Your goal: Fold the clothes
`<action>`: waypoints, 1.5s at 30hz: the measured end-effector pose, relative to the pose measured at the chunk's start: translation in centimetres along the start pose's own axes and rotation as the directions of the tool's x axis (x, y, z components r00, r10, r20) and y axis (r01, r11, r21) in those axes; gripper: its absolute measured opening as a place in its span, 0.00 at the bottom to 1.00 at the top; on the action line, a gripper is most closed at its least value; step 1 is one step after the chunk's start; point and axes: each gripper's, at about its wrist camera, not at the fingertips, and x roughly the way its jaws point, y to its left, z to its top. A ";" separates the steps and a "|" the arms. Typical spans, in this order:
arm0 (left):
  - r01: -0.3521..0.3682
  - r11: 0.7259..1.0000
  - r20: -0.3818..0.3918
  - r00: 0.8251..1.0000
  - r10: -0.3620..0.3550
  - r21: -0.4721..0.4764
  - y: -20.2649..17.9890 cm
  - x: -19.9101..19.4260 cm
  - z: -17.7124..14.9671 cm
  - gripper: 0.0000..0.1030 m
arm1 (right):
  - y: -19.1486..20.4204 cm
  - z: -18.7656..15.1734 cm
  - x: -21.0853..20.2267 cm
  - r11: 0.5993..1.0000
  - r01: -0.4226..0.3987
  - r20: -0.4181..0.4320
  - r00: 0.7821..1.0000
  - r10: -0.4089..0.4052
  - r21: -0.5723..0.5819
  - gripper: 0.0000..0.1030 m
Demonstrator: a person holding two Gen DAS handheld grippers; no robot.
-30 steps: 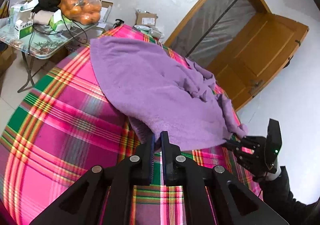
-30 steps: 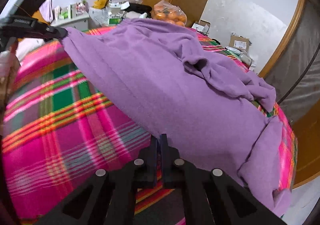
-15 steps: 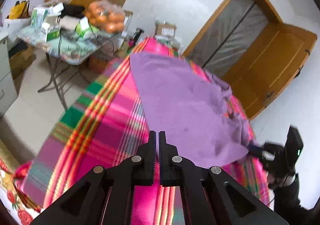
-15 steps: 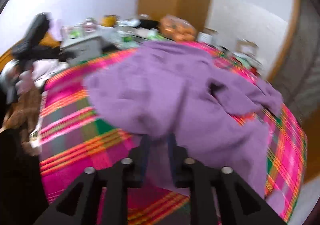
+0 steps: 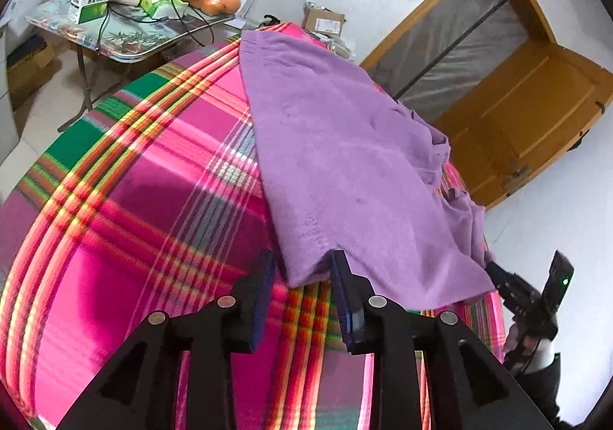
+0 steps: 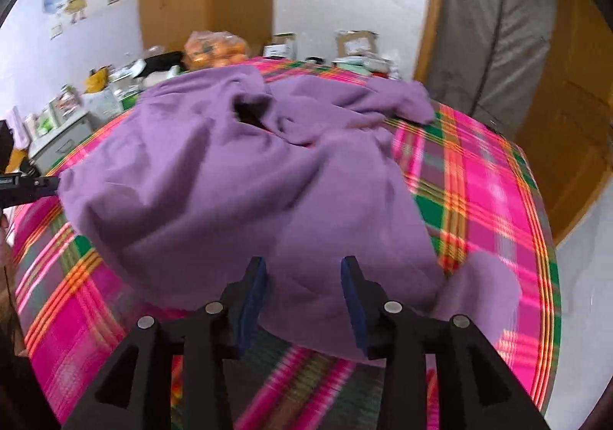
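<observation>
Across the pink-and-green plaid bedcover (image 5: 126, 200) lies the rumpled purple fleece garment (image 5: 345, 162); both left gripper (image 5: 302, 269) and right gripper (image 6: 304, 277) stand spread apart at its near hem; only the right view shows its dark neck opening (image 6: 249, 114).

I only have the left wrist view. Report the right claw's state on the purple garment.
Observer: The right claw is open, its jaws wide apart. The near edge of the purple garment lies between them, ungripped.
Operator: Tell me where the neck opening is.
Observer: The neck opening shows as a dark gap on the garment's far side, facing up.
Operator: Name anything untidy.
Observer: What looks like a sleeve trails off to the right onto the plaid blanket.
</observation>
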 end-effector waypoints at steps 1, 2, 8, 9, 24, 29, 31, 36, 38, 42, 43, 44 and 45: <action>0.000 1.000 -0.001 1.000 0.000 0.002 -0.2 0.3 0.1 0.30 | -0.5 -0.2 -0.2 1.000 0.007 0.009 1.000 -0.007 0.027 0.48; -0.003 1.000 -0.002 1.000 0.003 0.006 -0.4 0.5 0.2 0.30 | -1.3 -0.3 -0.6 0.997 0.026 0.030 0.999 -0.028 0.070 0.48; -0.008 1.000 -0.005 1.000 0.008 0.017 -1.1 0.9 0.3 0.30 | -6.1 -2.1 -2.8 0.922 0.074 0.069 0.992 -0.108 0.381 0.48; -0.010 1.000 -0.006 1.000 0.010 0.017 -1.2 0.9 0.3 0.30 | -6.6 -2.6 -3.1 0.910 0.084 0.059 0.991 -0.118 0.407 0.48; -0.003 0.996 0.007 1.000 0.003 0.085 -2.4 1.1 0.8 0.08 | -11.4 -2.5 -1.9 0.825 0.099 0.019 0.991 -0.133 0.556 0.06; -0.016 0.996 0.051 0.999 0.012 0.086 -1.9 -0.5 1.6 0.08 | -16.4 -1.7 -5.0 0.748 0.341 -0.030 0.918 -0.396 0.569 0.09; -0.023 0.997 0.067 0.998 0.018 0.078 -1.4 -1.1 1.9 0.08 | -18.5 -1.4 -6.3 0.698 0.433 -0.054 0.867 -0.495 0.570 0.11; -0.030 0.998 0.097 0.995 0.024 0.058 -0.8 -2.6 2.6 0.08 | -14.0 -1.7 -6.2 0.818 0.365 0.035 0.905 -0.423 0.444 0.44; -0.027 0.998 0.103 0.994 0.022 0.056 -0.9 -3.0 2.8 0.08 | -9.7 -1.4 -5.2 0.921 0.235 0.084 0.958 -0.273 0.309 0.44; -0.043 0.996 0.121 0.992 0.034 0.072 -1.5 -4.4 3.2 0.08 | 2.1 -1.4 -2.9 0.992 -0.027 0.072 0.997 0.037 -0.127 0.44; -0.050 0.996 0.127 0.991 0.040 0.074 -1.5 -4.8 3.3 0.07 | 4.6 -1.7 -2.4 0.976 -0.078 0.058 0.994 0.092 -0.204 0.44; -0.060 0.996 0.133 0.990 0.050 0.072 -1.3 -5.2 3.3 0.07 | 6.7 -2.0 -2.1 0.956 -0.123 0.042 0.989 0.139 -0.267 0.44; -0.073 0.995 0.138 0.988 0.064 0.066 -1.1 -5.7 3.4 0.07 | 8.3 -2.2 -1.6 0.937 -0.164 0.023 0.983 0.180 -0.309 0.44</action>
